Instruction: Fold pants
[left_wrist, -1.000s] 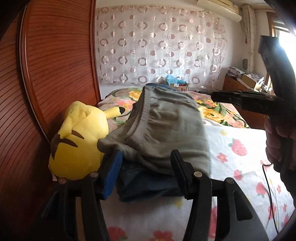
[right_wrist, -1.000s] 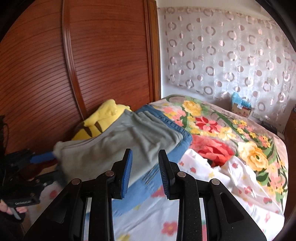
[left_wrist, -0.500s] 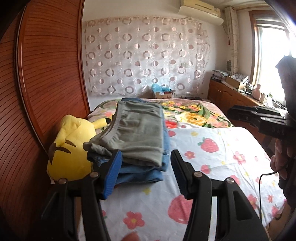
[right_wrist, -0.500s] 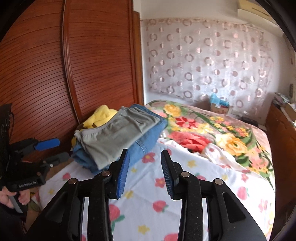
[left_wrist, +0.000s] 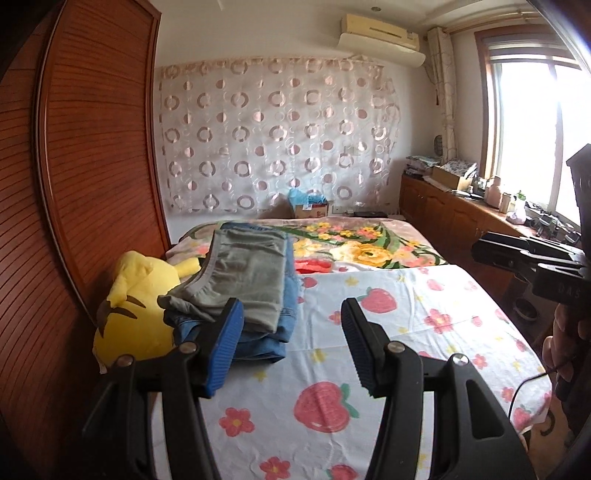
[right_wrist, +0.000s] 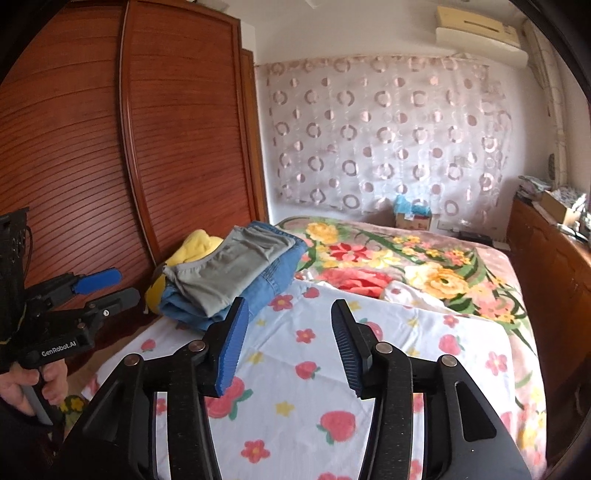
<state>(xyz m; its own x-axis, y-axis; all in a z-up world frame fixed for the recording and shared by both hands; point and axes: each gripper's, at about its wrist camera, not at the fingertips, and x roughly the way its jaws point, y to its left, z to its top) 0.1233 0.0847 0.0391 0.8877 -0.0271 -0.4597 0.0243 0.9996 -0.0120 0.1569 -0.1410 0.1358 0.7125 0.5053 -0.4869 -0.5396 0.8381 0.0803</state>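
**Folded pants stacked, both grippers clear**

Fingers (left_wrist: 227, 350) of the left gripper (left_wrist: 291, 347) stand spread wide with nothing between them. Seen from the left wrist, the grey pants (left_wrist: 245, 275) lie folded ahead and to the left of the fingers, on top of folded blue jeans (left_wrist: 273, 332); the stack sits on the bed (left_wrist: 406, 332), touching a yellow plush toy (left_wrist: 136, 306) further left. The right gripper (left_wrist: 524, 258) shows at the right edge of this view, well apart from the stack.

From the right wrist, the right gripper (right_wrist: 286, 339) also has its fingers (right_wrist: 232, 343) spread and empty above the strawberry-print sheet (right_wrist: 314, 387). The grey pants (right_wrist: 236, 269) lie ahead and to the left, squared over the jeans (right_wrist: 273, 284), with the left gripper (right_wrist: 99, 288) hanging off to the far left beside the wooden wardrobe (right_wrist: 166, 129).

The fold looks finished. The grey fabric appears soft, light and limp, so it would likely sag and unfold if lifted by one point; a hold on the thick elastic waistband edge nearest the left fingers, with a second grip on the opposite folded edge, seems safest.
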